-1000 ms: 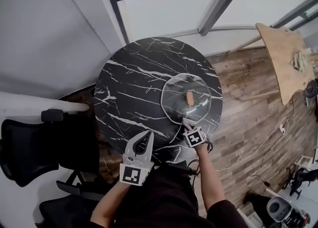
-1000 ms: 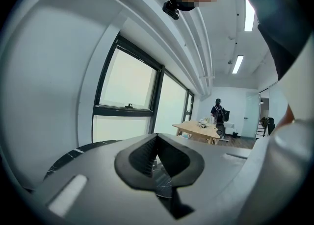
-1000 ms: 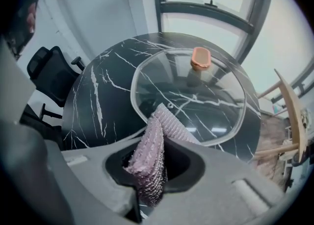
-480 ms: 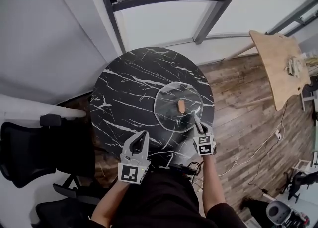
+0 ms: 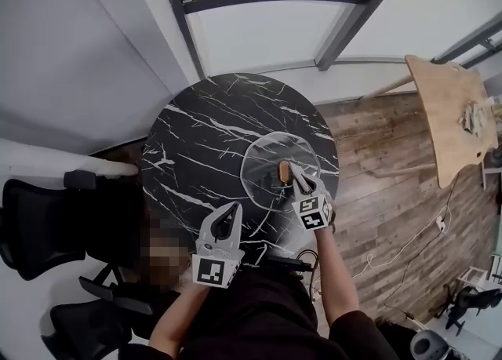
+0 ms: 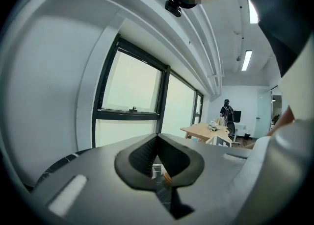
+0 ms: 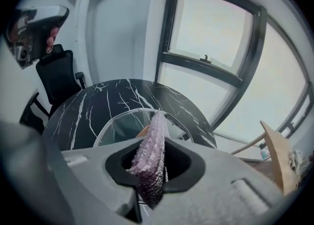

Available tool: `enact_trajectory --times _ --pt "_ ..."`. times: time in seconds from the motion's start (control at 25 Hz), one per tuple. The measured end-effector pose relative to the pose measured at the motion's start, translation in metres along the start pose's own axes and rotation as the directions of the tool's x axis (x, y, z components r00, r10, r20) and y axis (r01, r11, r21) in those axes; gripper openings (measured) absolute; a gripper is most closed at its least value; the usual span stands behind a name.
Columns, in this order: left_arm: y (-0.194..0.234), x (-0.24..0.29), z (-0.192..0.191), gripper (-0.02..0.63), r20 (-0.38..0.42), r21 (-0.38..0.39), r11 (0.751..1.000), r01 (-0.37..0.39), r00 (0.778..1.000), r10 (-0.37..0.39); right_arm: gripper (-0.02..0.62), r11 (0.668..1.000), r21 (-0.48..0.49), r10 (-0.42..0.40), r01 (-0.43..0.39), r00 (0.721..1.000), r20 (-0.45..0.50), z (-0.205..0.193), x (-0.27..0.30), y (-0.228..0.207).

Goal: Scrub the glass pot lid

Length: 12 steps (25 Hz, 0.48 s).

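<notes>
— Glass is hard to read against dark stone: where does the lid (image 5: 263,164) sit?
— It lies flat on the right half of the black marble counter (image 5: 196,139), brown knob (image 5: 283,170) up. In the head view its near-right rim is covered by the right claw (image 5: 299,173).
— What is in that claw?
— A lilac cloth (image 7: 151,158), pinched between the jaws and standing up past their tips. Its lower end drops out of sight behind the claw's body. Whether the cloth touches the glass cannot be told from either view.
— And the left claw (image 5: 230,216)?
— It hangs at the counter's near edge, well apart from the lid, tips together with nothing between them. Its own view mostly shows windows, and the jaws hide nearly all of the counter.
</notes>
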<state>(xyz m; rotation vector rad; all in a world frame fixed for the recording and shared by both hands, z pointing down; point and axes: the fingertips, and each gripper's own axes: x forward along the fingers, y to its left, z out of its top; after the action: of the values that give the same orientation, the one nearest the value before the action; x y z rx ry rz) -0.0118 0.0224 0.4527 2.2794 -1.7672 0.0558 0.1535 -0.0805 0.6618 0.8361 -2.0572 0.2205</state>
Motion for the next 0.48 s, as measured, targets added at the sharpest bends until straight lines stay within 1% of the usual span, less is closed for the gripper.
enact_trajectory --times 0.12,0.28,0.48 --pt "0.0 0.003 -0.002 0.003 -0.008 -0.002 1.0 -0.029 1.0 0.029 0.071 0.998 -0.055 0.021 -0.02 1.0 0.005 0.014 0.013 -0.007" --pt "0.002 0.004 -0.003 0.003 -0.014 0.0 0.998 -0.068 0.998 0.068 0.071 0.992 -0.117 0.054 -0.053 0.999 0.003 0.026 0.024 -0.006" --pt "0.005 0.007 0.0 0.003 -0.007 -0.013 0.993 -0.117 0.993 0.117 0.071 0.979 -0.183 0.092 -0.094 0.996 -0.019 0.027 0.036 0.004"
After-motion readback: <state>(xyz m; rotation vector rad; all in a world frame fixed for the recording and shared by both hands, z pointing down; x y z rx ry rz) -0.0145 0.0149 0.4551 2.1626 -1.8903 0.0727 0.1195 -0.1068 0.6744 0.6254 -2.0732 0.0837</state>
